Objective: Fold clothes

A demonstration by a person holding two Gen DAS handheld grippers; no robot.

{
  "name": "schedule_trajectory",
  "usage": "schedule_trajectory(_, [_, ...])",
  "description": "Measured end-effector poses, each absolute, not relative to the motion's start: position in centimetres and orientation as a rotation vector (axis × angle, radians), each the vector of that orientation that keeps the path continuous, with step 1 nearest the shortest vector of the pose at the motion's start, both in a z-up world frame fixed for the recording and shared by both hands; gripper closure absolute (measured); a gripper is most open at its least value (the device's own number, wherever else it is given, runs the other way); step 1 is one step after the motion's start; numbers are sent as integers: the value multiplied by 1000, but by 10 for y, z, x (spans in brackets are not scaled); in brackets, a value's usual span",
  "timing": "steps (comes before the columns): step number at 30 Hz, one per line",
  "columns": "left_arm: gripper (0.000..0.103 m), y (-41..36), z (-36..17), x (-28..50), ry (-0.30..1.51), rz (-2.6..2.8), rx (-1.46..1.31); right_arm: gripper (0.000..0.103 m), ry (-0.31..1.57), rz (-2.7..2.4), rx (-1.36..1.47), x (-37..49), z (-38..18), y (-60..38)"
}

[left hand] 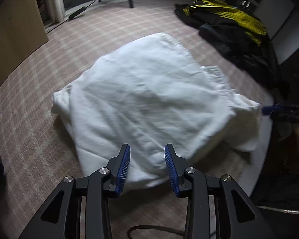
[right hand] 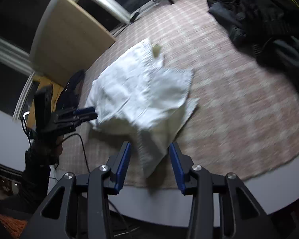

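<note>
Left gripper (left hand: 147, 149): blue pads spread apart just above the near edge of the white garment (left hand: 149, 99), gripping nothing.
Right gripper (right hand: 149, 147): jaws parted too, a drooping corner of the cloth hanging between the pads; no pad visibly presses it, so call it released.
White garment: partly folded, bunched on the pink checked rug (left hand: 39, 119), one side lifted toward the right gripper; motion blur smears that edge.
Dark pile (left hand: 229, 25): black clothing with yellow stripes, well apart at the rug's far right.
Person: dark sleeve (right hand: 35, 171) at the right view's left edge, holding the left gripper beside the cloth.
</note>
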State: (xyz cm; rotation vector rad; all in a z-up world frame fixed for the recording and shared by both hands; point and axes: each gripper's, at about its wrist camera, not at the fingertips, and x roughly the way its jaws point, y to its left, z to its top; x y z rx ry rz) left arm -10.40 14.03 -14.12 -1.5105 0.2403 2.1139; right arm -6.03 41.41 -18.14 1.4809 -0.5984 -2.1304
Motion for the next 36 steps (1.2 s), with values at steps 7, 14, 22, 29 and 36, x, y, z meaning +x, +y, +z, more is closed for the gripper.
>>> schedule_trajectory(7, [64, 140, -166, -112, 263, 2058, -1588, 63, -305, -2149, 1530, -63, -214, 381])
schedule_trajectory(14, [61, 140, -168, -107, 295, 2054, -1574, 63, -164, -2300, 1510, -54, -186, 360])
schedule_trajectory(22, [60, 139, -168, -109, 283, 2039, -1547, 100, -69, -2270, 1586, -52, -195, 356])
schedule_trajectory(29, [60, 130, -168, -109, 248, 2017, -1530, 100, -660, -2130, 1375, -51, -160, 416])
schedule_trajectory(36, [60, 128, -167, -109, 237, 2004, -1538, 100, -763, -2027, 1537, -44, -217, 421])
